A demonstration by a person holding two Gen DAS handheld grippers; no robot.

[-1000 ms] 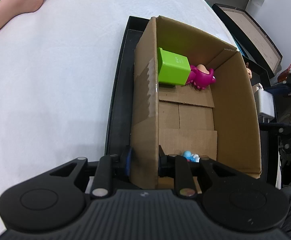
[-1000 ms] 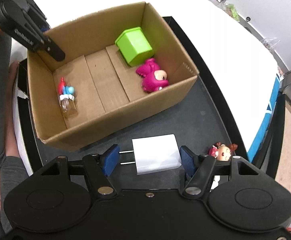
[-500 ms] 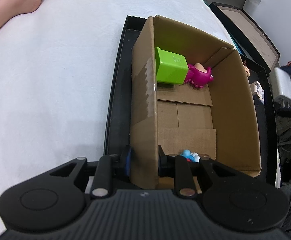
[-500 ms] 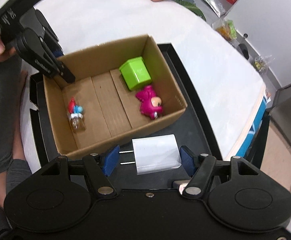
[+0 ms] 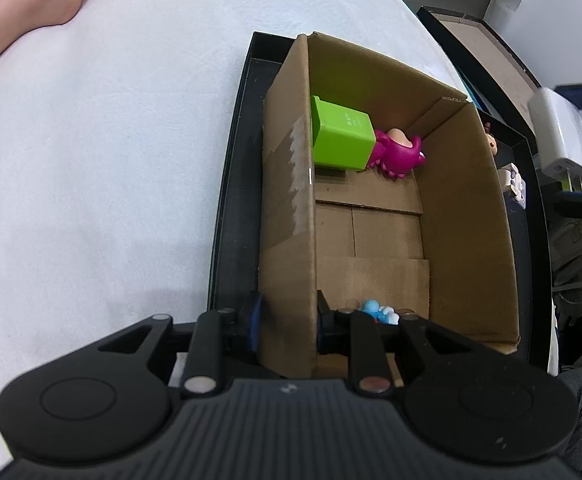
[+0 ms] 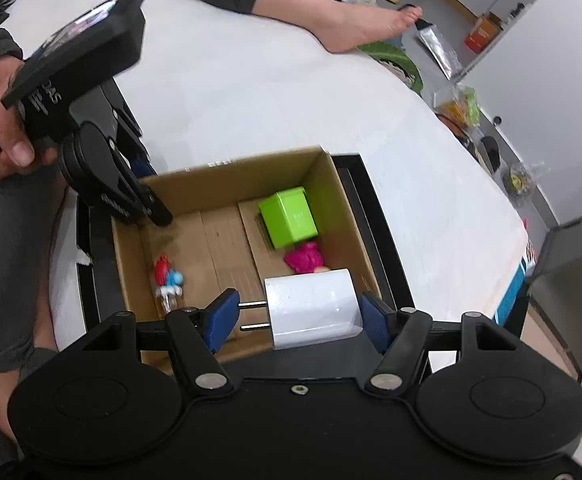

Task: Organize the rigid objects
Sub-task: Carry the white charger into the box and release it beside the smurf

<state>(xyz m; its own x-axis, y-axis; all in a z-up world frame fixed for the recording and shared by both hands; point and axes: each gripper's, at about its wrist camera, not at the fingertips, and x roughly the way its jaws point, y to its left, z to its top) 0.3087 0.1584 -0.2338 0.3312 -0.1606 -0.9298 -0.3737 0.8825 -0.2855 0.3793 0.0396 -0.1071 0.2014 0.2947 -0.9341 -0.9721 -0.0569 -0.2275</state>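
Note:
My right gripper (image 6: 299,316) is shut on a white plug charger (image 6: 311,312), its prongs pointing left, held high above the near wall of the cardboard box (image 6: 227,164). The charger also shows in the left wrist view (image 5: 561,136), raised at the right. My left gripper (image 5: 287,320) is shut on the box's wall (image 5: 287,200), one finger inside and one outside; it also shows in the right wrist view (image 6: 131,200). Inside the box lie a green cube (image 6: 289,218), a magenta toy (image 6: 305,260) and a small blue and red figure (image 6: 167,276).
The box sits in a black tray (image 5: 231,216) on a white bed sheet (image 5: 91,160). Small figurines (image 5: 511,176) lie in the tray beyond the box's right wall. A person's foot (image 6: 343,24) rests on the sheet at the back.
My right gripper has lifted the charger up from the tray to above the box's near wall. The left gripper keeps its hold on the box wall.

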